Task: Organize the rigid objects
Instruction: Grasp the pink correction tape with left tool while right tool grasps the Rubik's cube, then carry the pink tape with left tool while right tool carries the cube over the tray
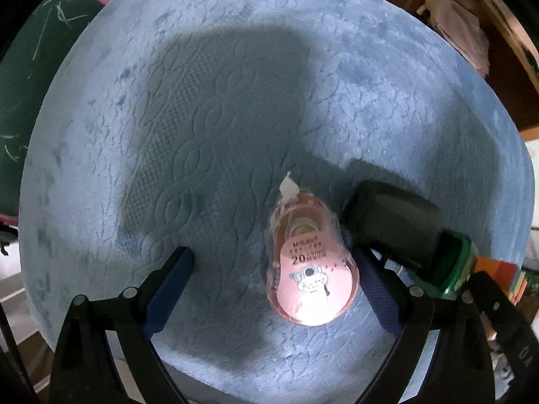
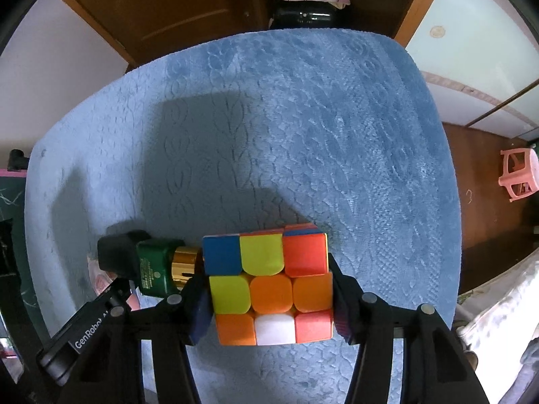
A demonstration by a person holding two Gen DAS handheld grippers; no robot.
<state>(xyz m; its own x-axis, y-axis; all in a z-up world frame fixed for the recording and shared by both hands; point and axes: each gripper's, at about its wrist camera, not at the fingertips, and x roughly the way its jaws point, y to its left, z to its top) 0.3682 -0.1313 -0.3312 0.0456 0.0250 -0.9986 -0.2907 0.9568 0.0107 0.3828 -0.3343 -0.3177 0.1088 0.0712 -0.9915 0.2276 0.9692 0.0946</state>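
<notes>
Right gripper clamps the puzzle cube; left gripper spread wide around the pink correction tape.
Cube sits low over the blue cloth, beside the green-and-gold bottle at its 9 o'clock. Tape lies flat between the left fingers, nearer the 3 o'clock one, not gripped. Judged step: placing the cube in the row. Next: lower, release; left then closes on the tape.

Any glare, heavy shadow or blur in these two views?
Left wrist view: glare washes out the pink correction tape; a broad shadow darkens the blue blanket; the black box looks soft. Right wrist view: the cube is sharp and evenly lit; fisheye bending in both.
</notes>
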